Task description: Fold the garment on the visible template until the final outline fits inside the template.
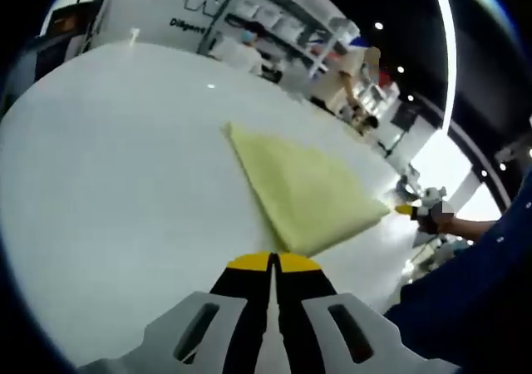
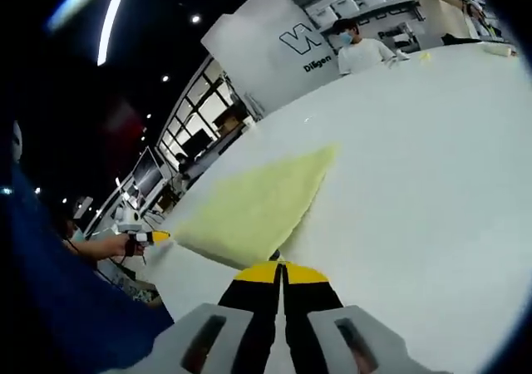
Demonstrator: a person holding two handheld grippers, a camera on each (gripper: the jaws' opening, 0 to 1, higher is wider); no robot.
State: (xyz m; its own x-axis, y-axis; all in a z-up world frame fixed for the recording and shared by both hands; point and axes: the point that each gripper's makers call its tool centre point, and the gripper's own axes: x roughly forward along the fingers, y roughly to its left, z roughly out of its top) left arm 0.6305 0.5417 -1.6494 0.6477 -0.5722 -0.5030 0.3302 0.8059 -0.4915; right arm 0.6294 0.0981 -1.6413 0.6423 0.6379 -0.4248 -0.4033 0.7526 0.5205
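Note:
A pale yellow folded garment point(image 1: 303, 191) lies flat on the white table point(image 1: 108, 158), roughly triangular, with one point toward the far side. My left gripper point(image 1: 273, 263) is shut, its yellow tips just at the garment's near corner, nothing visibly between them. The right gripper point(image 1: 418, 213) shows at the garment's right corner, held by a hand. In the right gripper view the garment point(image 2: 253, 208) spreads ahead, and my right gripper point(image 2: 281, 272) is shut by its near edge. The left gripper point(image 2: 140, 238) appears at the garment's left corner.
The white table point(image 2: 432, 166) stretches wide around the garment. A blue sleeve point(image 1: 482, 291) fills the near side. People stand at the far edge point(image 2: 359, 48) before a white wall with lettering and shelving point(image 1: 291, 25).

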